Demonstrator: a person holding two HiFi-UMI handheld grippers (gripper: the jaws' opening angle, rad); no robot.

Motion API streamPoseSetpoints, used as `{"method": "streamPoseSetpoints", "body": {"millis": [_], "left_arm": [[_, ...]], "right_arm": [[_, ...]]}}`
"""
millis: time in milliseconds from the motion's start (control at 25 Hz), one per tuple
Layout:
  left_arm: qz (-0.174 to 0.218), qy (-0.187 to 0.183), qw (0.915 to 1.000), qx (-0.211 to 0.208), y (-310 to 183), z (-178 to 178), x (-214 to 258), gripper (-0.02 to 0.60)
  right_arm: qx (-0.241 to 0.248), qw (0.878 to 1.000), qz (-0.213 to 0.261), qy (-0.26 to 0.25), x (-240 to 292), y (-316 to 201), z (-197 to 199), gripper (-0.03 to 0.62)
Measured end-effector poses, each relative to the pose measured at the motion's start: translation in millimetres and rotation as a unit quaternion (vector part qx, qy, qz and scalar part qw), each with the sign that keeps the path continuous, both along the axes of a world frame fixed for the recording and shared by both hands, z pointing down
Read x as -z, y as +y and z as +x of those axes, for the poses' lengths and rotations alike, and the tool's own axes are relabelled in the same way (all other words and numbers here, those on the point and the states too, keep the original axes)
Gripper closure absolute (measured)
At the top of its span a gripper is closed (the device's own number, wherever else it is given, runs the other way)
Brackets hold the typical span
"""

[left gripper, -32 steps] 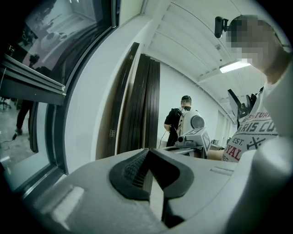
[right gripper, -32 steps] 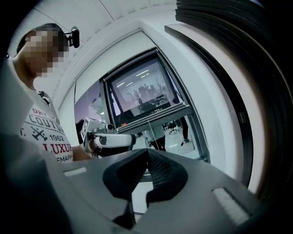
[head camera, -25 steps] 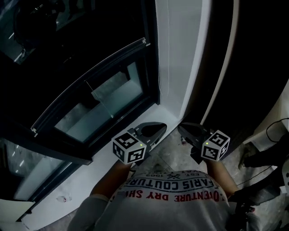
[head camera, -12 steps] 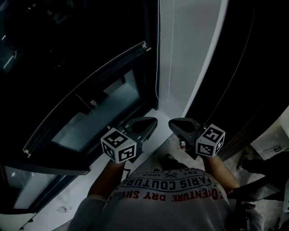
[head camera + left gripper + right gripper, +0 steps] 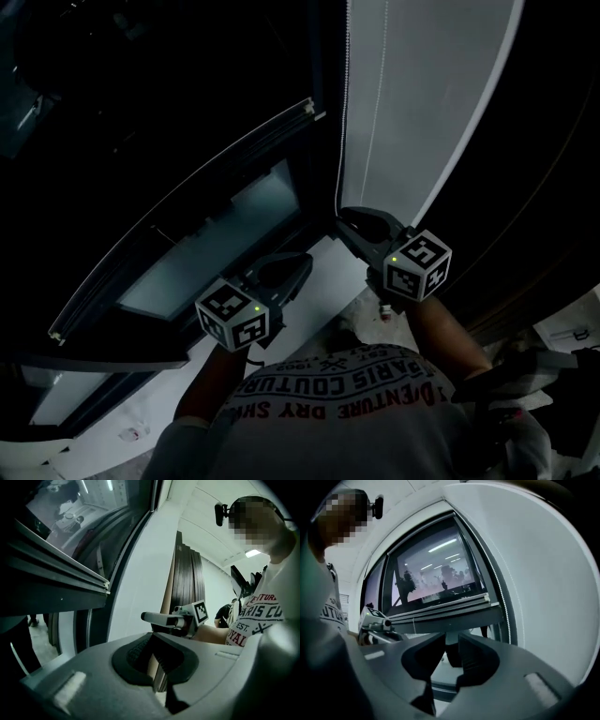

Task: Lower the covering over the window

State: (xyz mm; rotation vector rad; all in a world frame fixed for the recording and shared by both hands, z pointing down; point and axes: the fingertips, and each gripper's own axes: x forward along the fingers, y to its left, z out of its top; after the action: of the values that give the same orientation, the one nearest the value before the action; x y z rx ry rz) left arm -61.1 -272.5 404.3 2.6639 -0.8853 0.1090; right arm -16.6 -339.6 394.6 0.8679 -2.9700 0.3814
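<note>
Lowering is not yet begun — window glass [image 5: 436,573] is seen bare, the covering out of view. The bead chain [image 5: 341,141] hangs by the right gripper [image 5: 349,217], whose empty jaws have just been opening; the left gripper [image 5: 302,261] is closed on nothing.

window frame [image 5: 319,141] black | wall [image 5: 422,94] white | marker cubes [image 5: 232,316] black-and-white squares | shirt [image 5: 356,422] white, red lettering

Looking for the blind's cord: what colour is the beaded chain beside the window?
White; the thin beaded pull chain shows best in the right gripper view.
</note>
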Motion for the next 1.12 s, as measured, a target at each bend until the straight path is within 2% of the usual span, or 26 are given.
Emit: {"method": "streamPoseSetpoints", "body": {"millis": [120,280,560,800,920,1040,1120], "left_arm": [[0.004,-0.003,0.9998,0.020,-20,-14,6,0.580],[0.011,0.010,0.9988,0.047,-47,-33,18,0.580],[0.028,0.015,0.9970,0.071,-69,-55,31,0.580],[0.024,0.031,0.9948,0.094,-82,-69,29,0.580],[0.025,0.029,0.9946,0.096,-84,-71,30,0.580],[0.026,0.029,0.9944,0.098,-82,-71,31,0.580],[0.026,0.029,0.9946,0.097,-80,-69,31,0.580]], "right_arm": [[-0.031,0.999,0.011,0.019,7,-47,-5,0.487],[-0.087,0.996,0.031,0.019,22,-99,-4,0.458],[-0.176,0.981,0.077,0.040,49,-149,12,0.447],[-0.216,0.973,0.071,0.034,54,-179,17,0.447],[-0.216,0.973,0.065,0.039,53,-191,14,0.448],[-0.209,0.976,0.059,0.034,52,-196,10,0.487],[-0.205,0.976,0.063,0.031,53,-193,9,0.578]]}}
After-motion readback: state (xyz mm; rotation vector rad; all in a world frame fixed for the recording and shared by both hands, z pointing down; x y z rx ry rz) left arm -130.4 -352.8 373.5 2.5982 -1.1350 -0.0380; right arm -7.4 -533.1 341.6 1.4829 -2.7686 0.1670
